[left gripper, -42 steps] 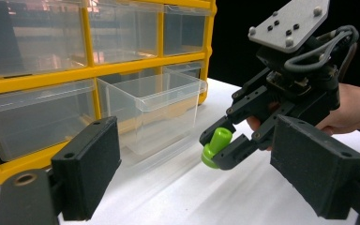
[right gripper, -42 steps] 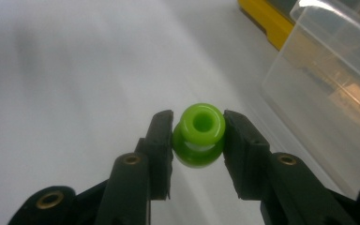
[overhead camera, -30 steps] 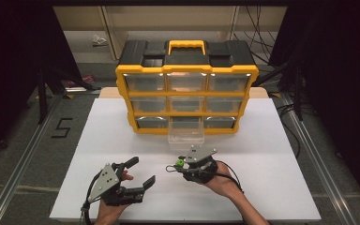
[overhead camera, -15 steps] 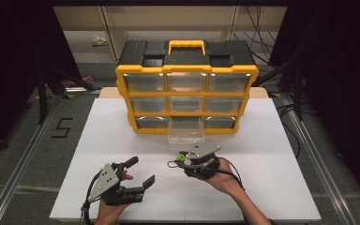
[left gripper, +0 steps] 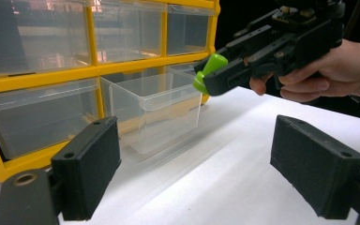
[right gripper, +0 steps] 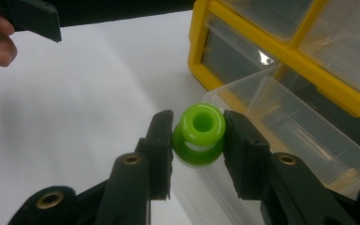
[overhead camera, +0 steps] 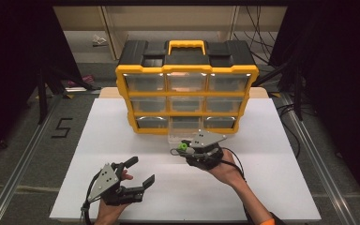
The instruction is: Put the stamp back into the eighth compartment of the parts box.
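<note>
Bright table (overhead camera: 122, 136), dark surrounds, bg maybe slightly blurred

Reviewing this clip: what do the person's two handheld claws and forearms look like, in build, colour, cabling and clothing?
Both claws, left claw and right claw, are black, with two flat, blocky jaws bearing brass-coloured rivets. Each carries a grey three-cornered plate with small dark holes on top. A black cable trails from the left one, another loops from the right. The hands are ungloved; an orange cuff shows on the right arm.

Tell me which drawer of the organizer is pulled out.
The bottom-row middle drawer: it juts forward from the yellow organizer, while the other clear drawers sit flush in their slots.
</note>
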The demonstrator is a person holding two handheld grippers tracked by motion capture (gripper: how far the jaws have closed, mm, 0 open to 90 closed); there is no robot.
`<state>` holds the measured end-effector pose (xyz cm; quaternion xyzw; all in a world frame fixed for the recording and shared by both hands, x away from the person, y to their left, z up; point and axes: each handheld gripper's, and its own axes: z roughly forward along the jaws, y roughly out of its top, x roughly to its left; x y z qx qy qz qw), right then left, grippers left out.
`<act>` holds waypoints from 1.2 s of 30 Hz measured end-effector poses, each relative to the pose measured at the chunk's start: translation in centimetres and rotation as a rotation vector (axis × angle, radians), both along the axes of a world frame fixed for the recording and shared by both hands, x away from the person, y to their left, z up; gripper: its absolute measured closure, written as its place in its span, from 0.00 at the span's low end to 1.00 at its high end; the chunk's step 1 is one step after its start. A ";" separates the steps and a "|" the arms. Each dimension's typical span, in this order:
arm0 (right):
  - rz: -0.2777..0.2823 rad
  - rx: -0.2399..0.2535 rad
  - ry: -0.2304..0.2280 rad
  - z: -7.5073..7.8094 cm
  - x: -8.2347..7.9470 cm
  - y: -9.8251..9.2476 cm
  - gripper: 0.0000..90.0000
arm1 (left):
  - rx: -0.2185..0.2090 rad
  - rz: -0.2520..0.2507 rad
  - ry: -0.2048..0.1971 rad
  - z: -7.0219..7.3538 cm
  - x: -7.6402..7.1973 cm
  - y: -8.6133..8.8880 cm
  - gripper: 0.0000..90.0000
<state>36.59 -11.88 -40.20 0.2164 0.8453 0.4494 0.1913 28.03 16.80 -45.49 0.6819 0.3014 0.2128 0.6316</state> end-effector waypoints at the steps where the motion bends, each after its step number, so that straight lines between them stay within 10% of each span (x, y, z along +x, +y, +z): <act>1: -0.004 -0.001 -0.001 0.1 0.1 0.0 0.72 | 0.000 0.000 -0.001 0.0 0.0 0.0 0.17; 36: -0.095 0.035 -0.003 1.4 3.7 -0.6 0.72 | 0.000 -0.004 -0.003 0.0 0.0 0.0 0.17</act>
